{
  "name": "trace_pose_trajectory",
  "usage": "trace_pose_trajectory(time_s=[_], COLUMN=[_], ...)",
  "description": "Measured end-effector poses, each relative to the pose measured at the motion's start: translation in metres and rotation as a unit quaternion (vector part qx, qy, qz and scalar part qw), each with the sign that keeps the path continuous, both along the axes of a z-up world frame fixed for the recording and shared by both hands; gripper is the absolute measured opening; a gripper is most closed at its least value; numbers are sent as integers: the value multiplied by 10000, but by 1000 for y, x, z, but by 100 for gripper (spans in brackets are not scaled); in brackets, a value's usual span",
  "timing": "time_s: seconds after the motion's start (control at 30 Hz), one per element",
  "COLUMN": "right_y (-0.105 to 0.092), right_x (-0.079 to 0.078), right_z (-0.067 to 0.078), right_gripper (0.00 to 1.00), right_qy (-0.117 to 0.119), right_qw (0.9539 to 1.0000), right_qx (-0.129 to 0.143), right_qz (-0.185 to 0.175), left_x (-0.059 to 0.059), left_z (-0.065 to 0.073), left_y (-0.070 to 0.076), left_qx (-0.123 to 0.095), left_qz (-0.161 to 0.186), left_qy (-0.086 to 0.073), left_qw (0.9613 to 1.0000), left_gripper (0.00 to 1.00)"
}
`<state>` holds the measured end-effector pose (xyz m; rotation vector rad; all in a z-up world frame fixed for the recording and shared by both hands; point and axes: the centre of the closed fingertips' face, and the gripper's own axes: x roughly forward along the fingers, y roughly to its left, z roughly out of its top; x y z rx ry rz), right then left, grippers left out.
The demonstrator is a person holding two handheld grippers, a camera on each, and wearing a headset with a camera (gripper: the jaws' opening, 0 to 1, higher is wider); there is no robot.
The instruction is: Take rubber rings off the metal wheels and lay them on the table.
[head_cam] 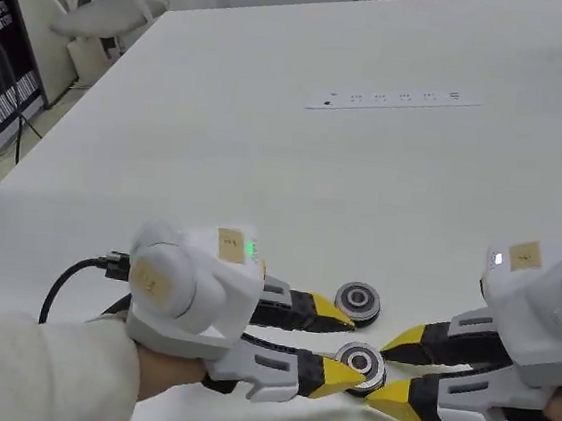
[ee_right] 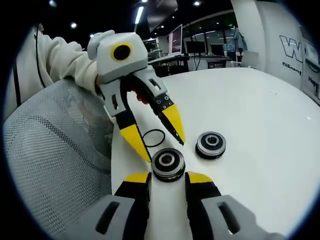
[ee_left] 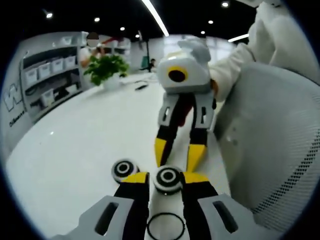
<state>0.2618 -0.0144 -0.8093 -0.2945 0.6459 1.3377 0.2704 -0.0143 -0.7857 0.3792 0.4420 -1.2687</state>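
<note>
Two metal wheels [head_cam: 358, 301], black-rimmed | loose ring [ee_right: 164, 138] lies flat | left gripper [head_cam: 353, 347], right gripper [head_cam: 379, 377]: jaws spread

Shiny metal wheels [head_cam: 359, 365] on seemingly matt table [head_cam: 268, 139].

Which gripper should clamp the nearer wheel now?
Left gripper, I think: its open tips flank the nearer wheel, while the right gripper's open tips only just reach its edge.
</note>
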Motion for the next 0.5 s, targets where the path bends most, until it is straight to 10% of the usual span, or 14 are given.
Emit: trace_pose_trajectory(time_s=[0.5], right_y=[-2], right_x=[1], right_z=[-2], right_gripper=[15], right_qy=[-201], right_qw=[9997], right_qx=[-109], right_qz=[46], left_x=[-6], left_z=[-6], left_y=[-2], left_qx=[97], left_qz=[-170], left_qy=[-127], left_qw=[9997], left_gripper=[14])
